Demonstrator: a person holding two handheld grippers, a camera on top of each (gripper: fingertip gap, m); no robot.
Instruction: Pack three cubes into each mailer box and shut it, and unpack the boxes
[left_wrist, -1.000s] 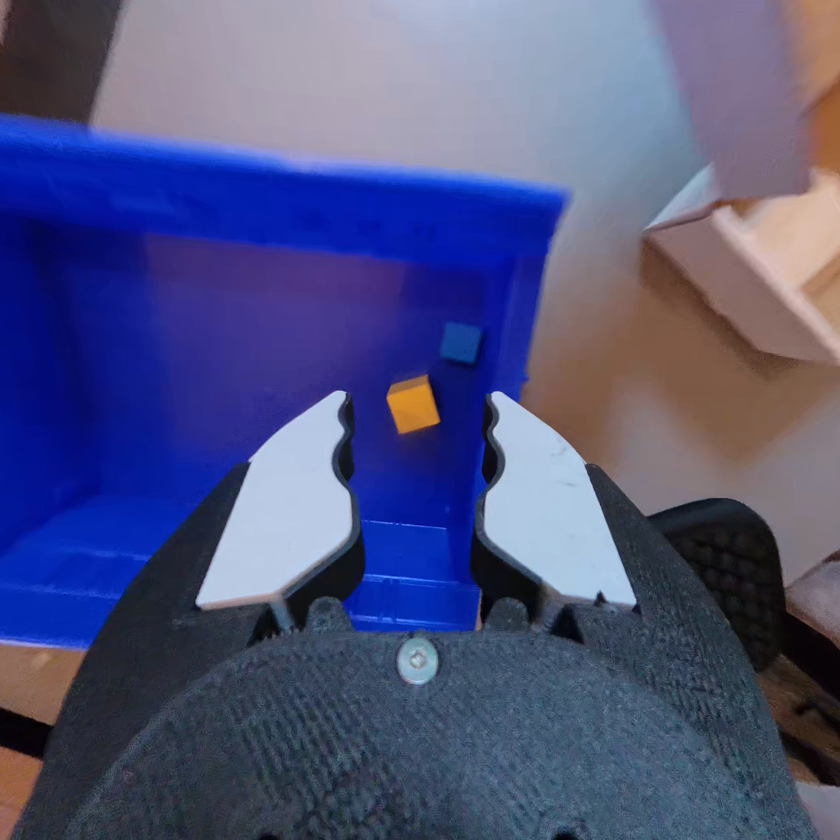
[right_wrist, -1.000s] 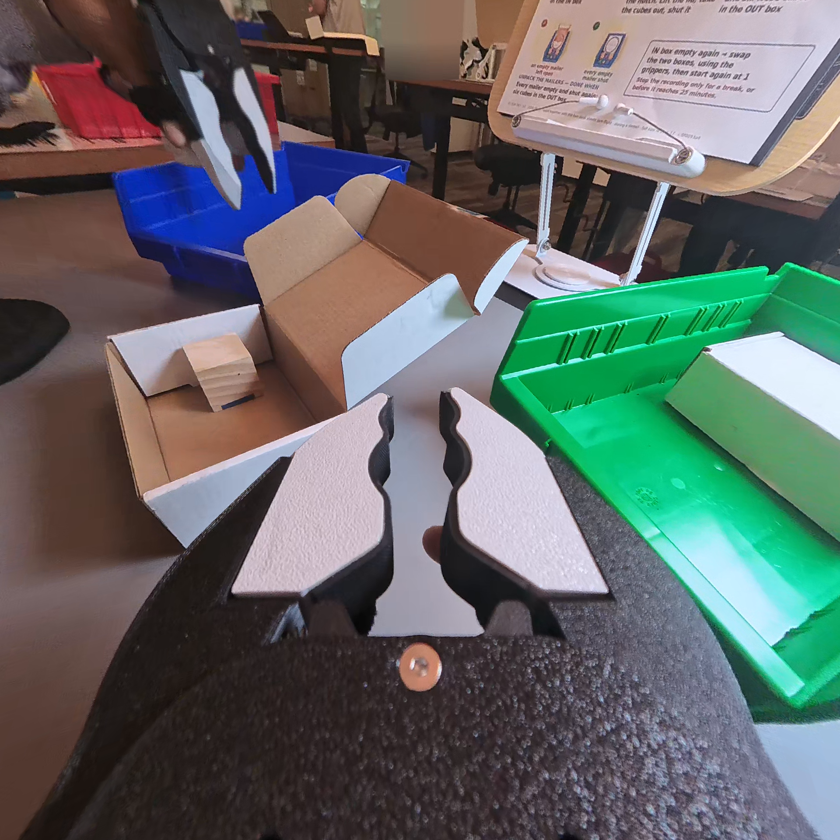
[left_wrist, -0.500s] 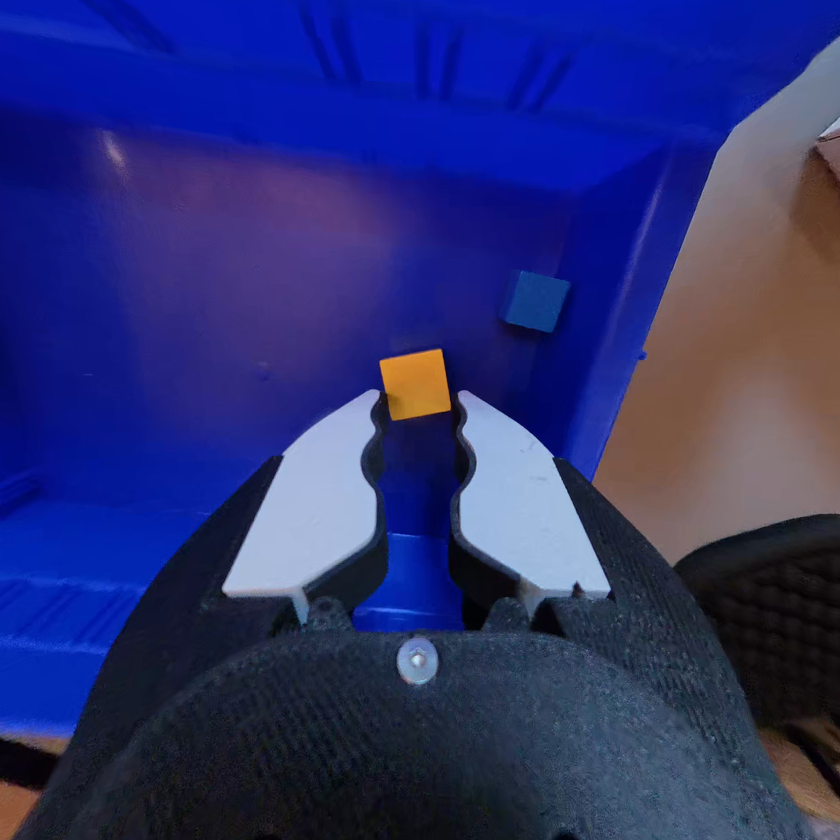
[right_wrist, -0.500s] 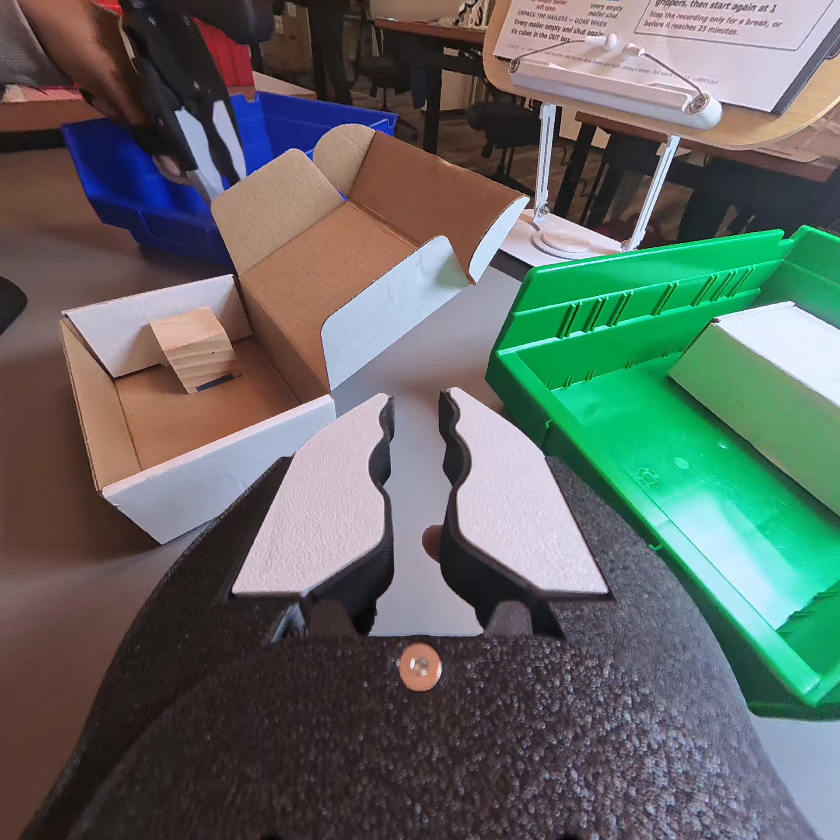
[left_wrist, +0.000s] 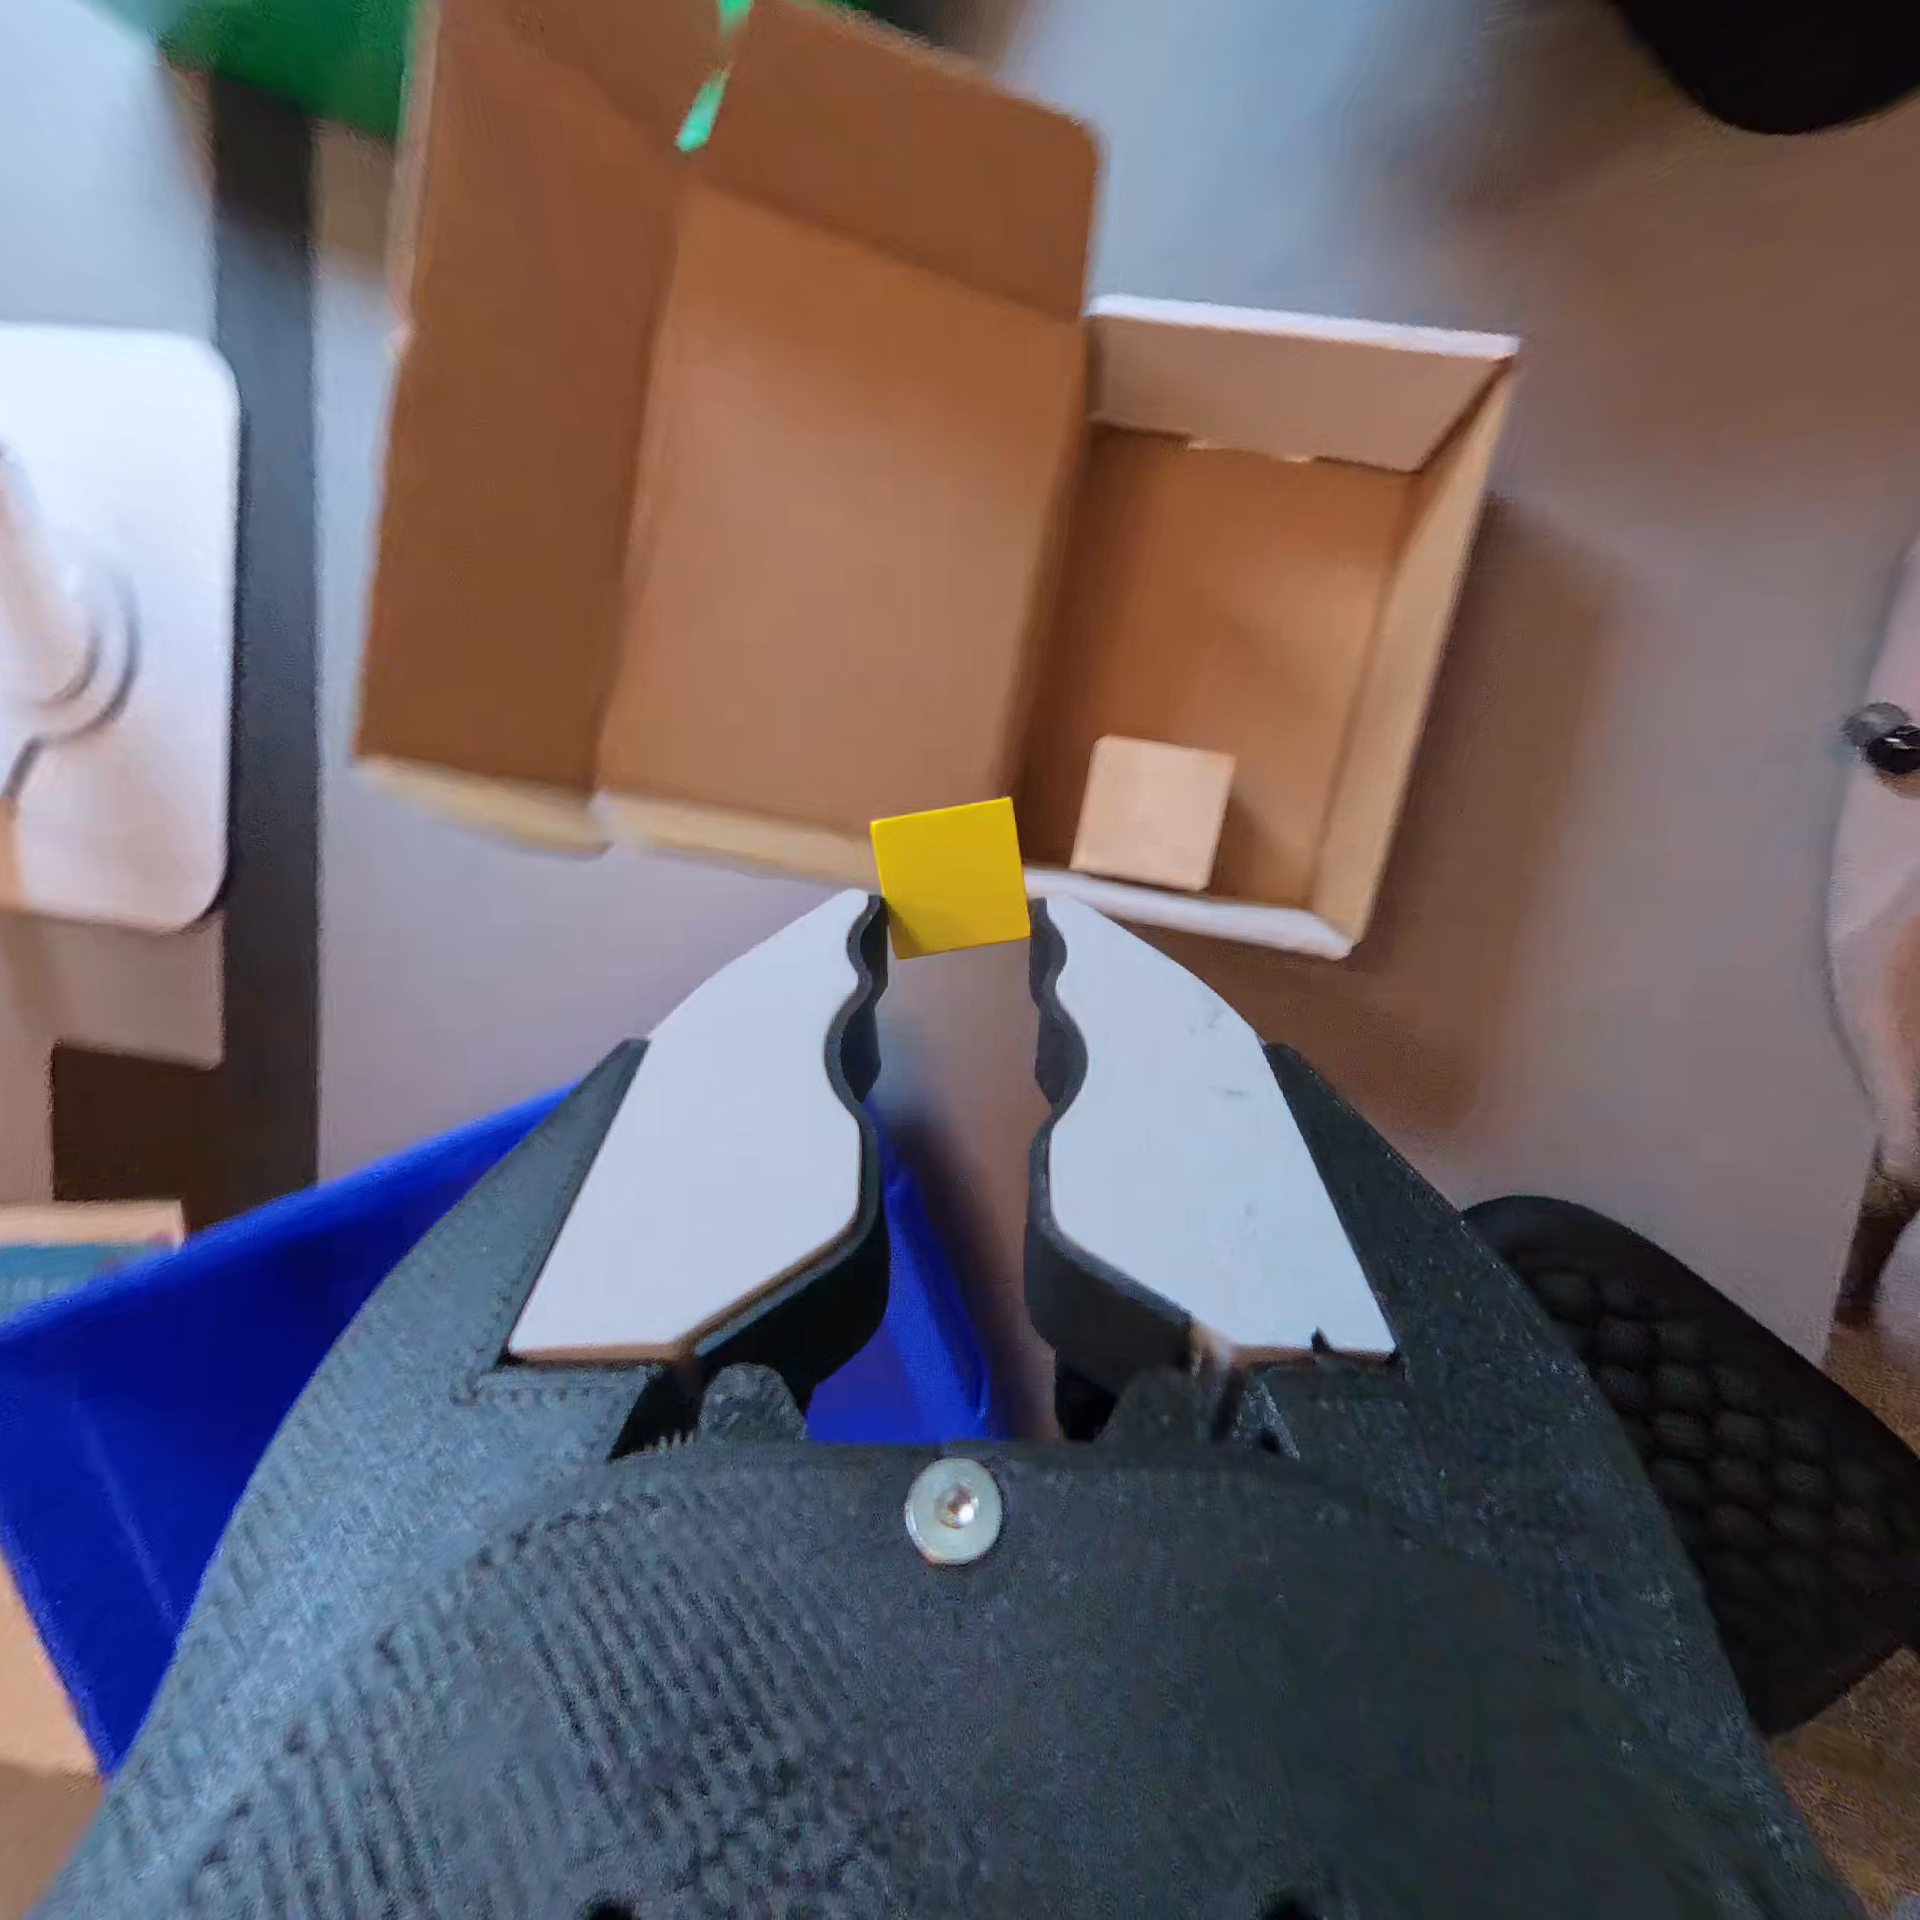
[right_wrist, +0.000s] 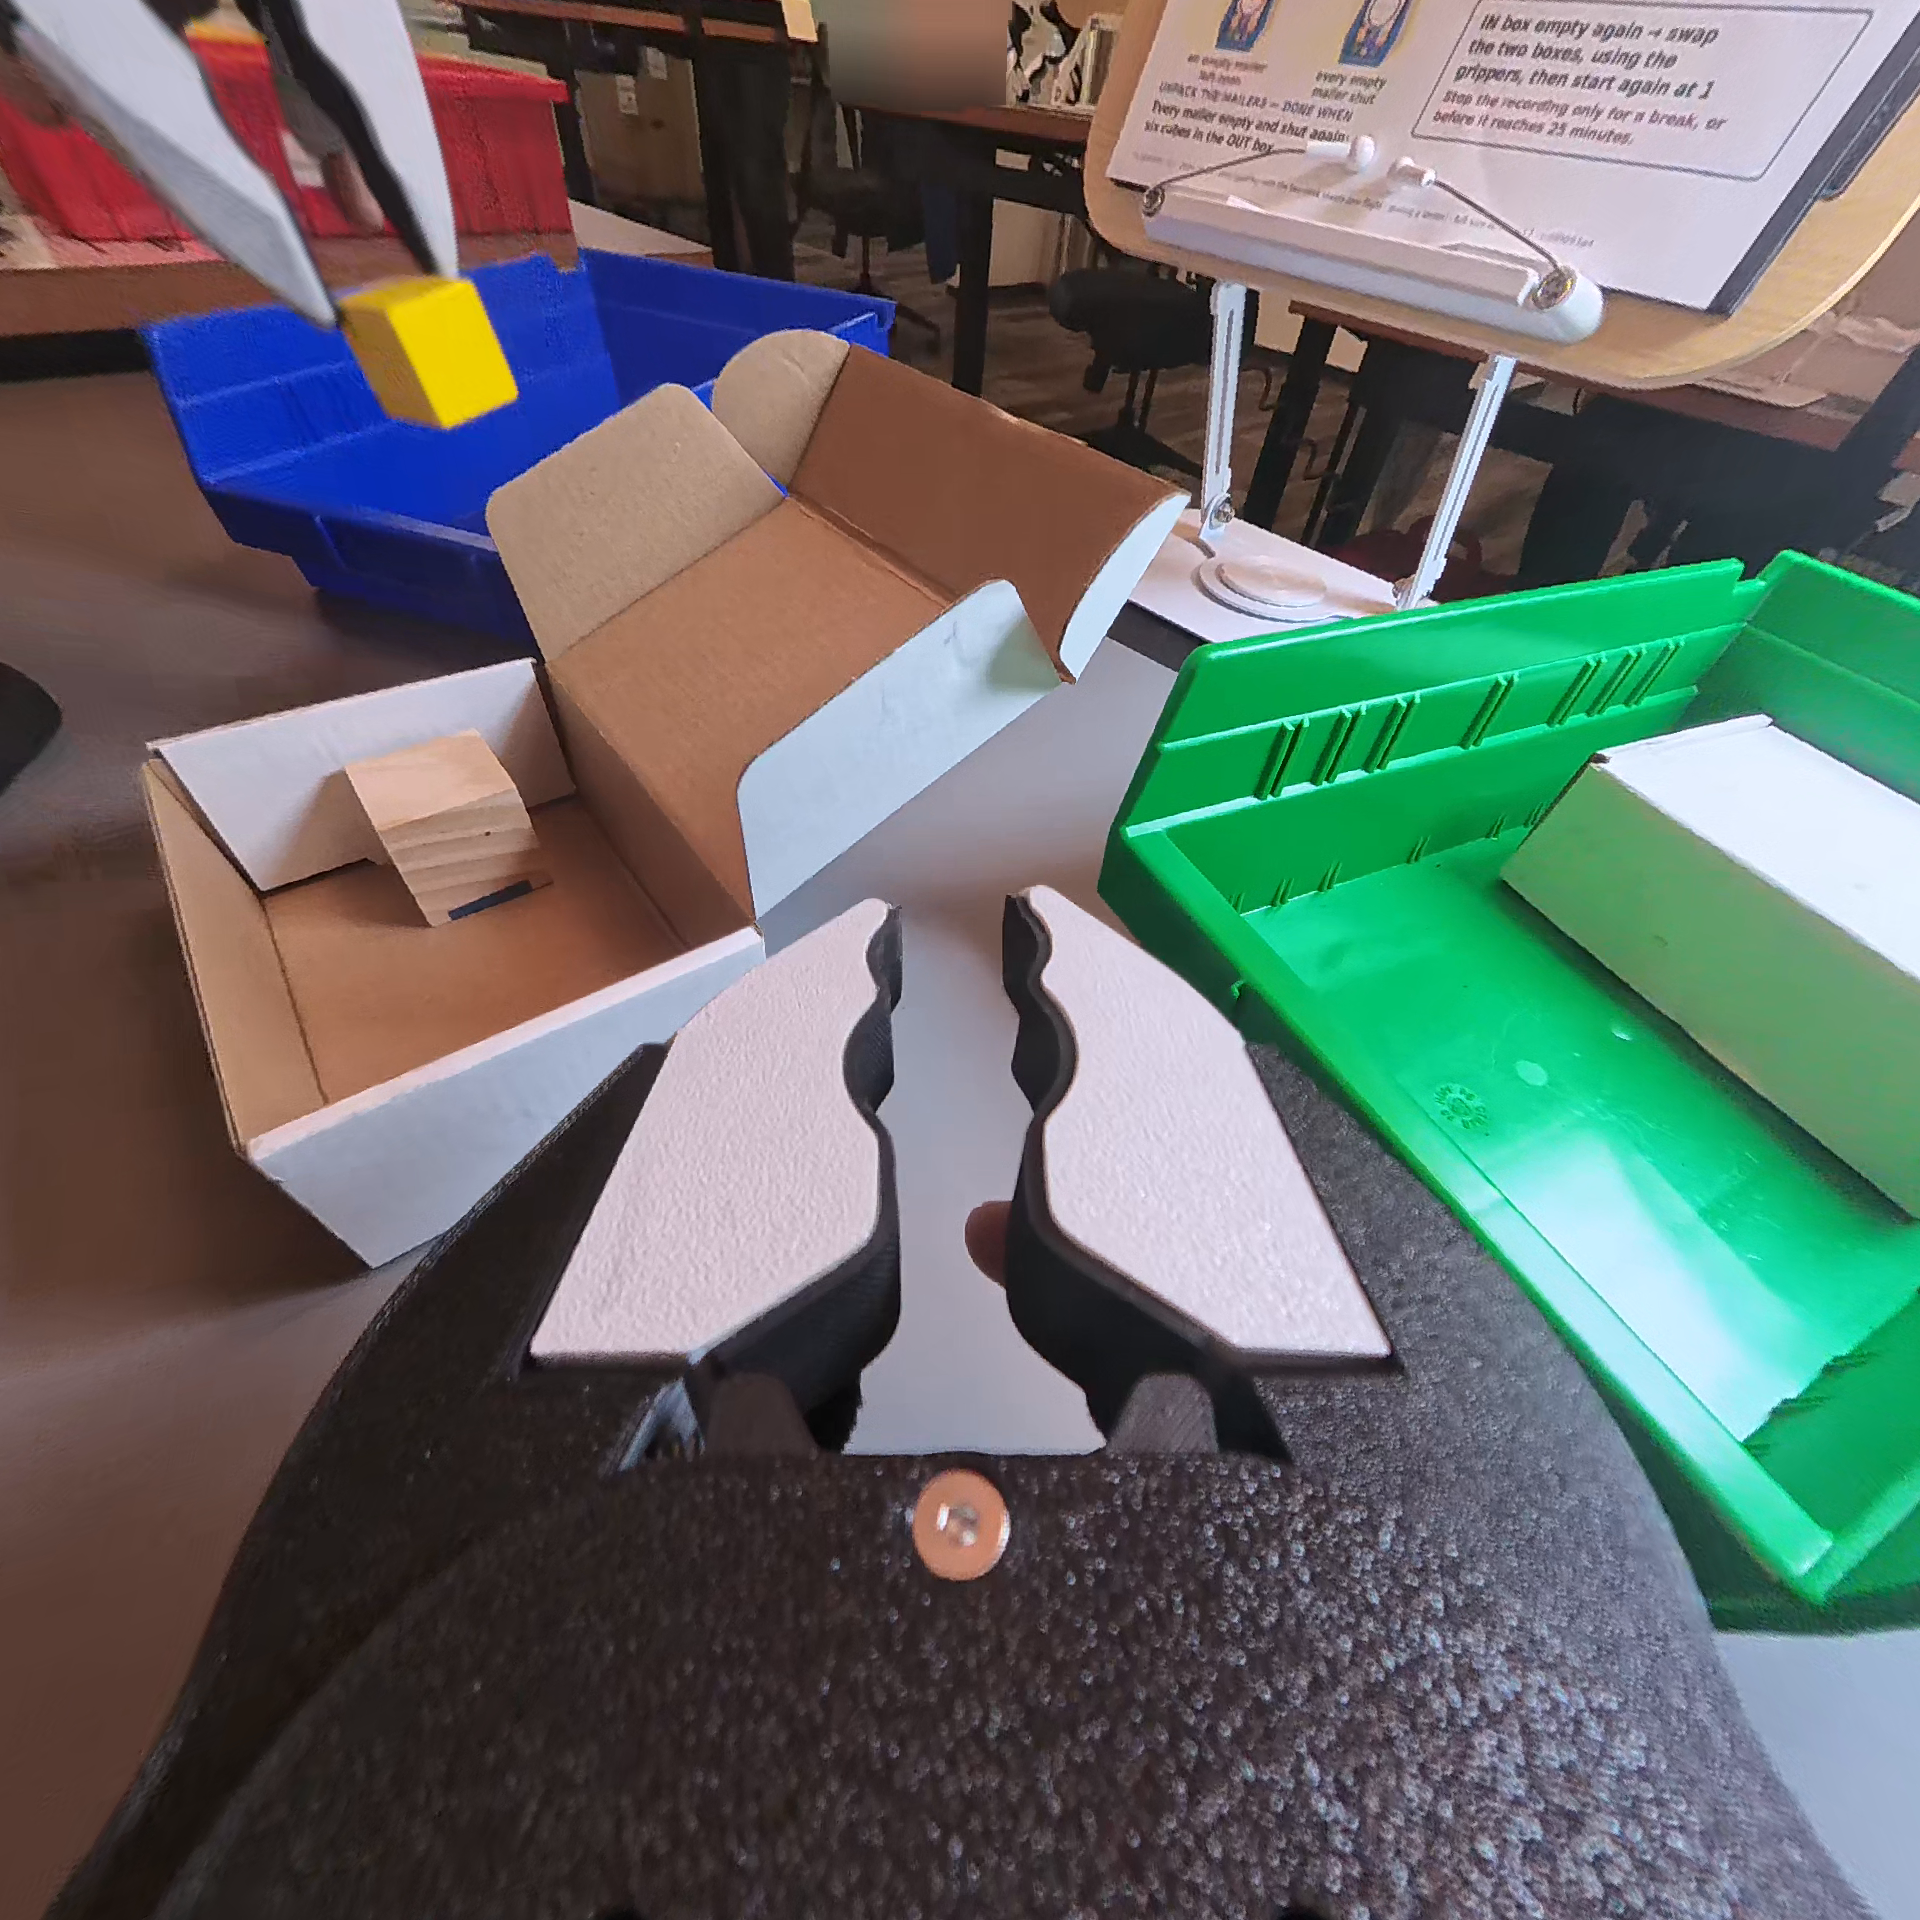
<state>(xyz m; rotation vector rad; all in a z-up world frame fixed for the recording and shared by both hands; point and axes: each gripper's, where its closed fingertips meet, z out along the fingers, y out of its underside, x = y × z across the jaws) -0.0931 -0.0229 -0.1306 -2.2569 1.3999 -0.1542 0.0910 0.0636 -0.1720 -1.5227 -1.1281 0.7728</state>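
My left gripper is shut on a yellow cube at its fingertips and holds it in the air above the table, just short of the open mailer box. The right wrist view shows the same cube high at the upper left, over the blue bin. The mailer box stands open with its lid folded back, and one plain wooden cube lies inside it; it also shows in the left wrist view. My right gripper is empty, jaws slightly apart, low over the table between the box and the green bin.
A shut white mailer box lies in the green bin. A document stand with an instruction sheet is behind the boxes. A red bin is at the far back left. A black office chair is at the table's edge.
My left gripper closed on the yellow cube in the blue bin, lifted it out and swung towards the open mailer box. My right gripper stayed almost still.
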